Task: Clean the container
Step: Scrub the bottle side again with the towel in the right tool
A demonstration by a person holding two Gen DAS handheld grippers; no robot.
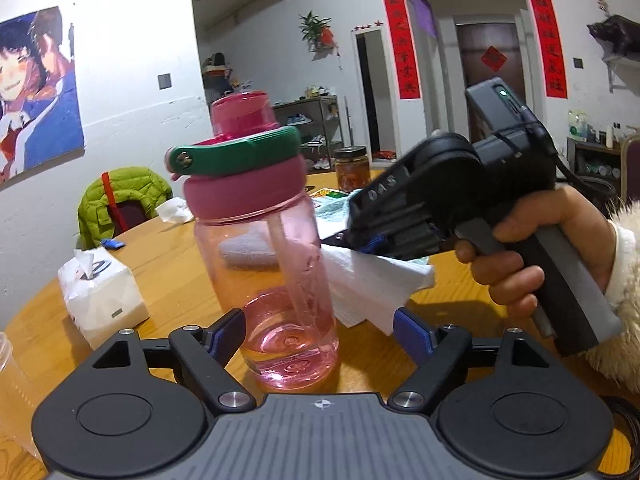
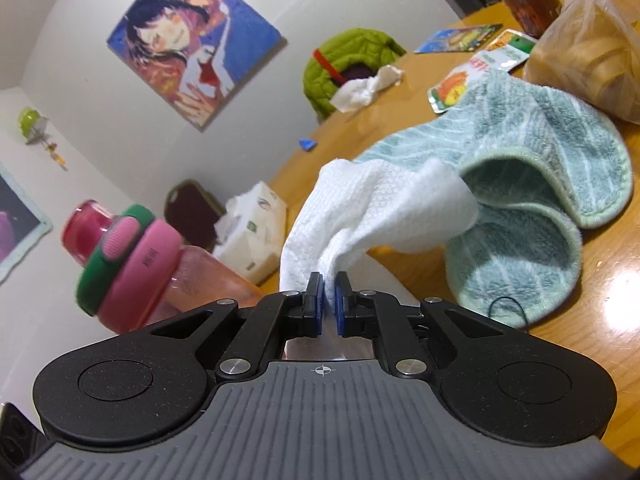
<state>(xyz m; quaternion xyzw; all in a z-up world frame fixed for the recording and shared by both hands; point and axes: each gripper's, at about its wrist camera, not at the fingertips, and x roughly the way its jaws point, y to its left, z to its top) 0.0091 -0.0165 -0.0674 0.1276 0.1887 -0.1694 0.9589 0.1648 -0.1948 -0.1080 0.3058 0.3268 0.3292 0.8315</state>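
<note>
A clear pink water bottle [image 1: 276, 264] with a pink and green lid stands upright on the wooden table [image 1: 168, 264]. My left gripper [image 1: 320, 334] is open, its blue pads on either side of the bottle's base. My right gripper [image 2: 328, 284] is shut on a white paper towel [image 2: 372, 208]. In the left wrist view the right gripper [image 1: 400, 220] hangs just right of the bottle, with the towel [image 1: 368, 284] draped behind the bottle. The bottle [image 2: 160, 264] shows at the left of the right wrist view.
A tissue box [image 1: 100, 300], a crumpled tissue [image 1: 174, 210], a jar [image 1: 352, 168] and a chair with a green jacket [image 1: 120, 196] are around the table. A teal cloth [image 2: 532, 200], snack packets [image 2: 472, 76] and a bagged item [image 2: 592, 52] lie to the right.
</note>
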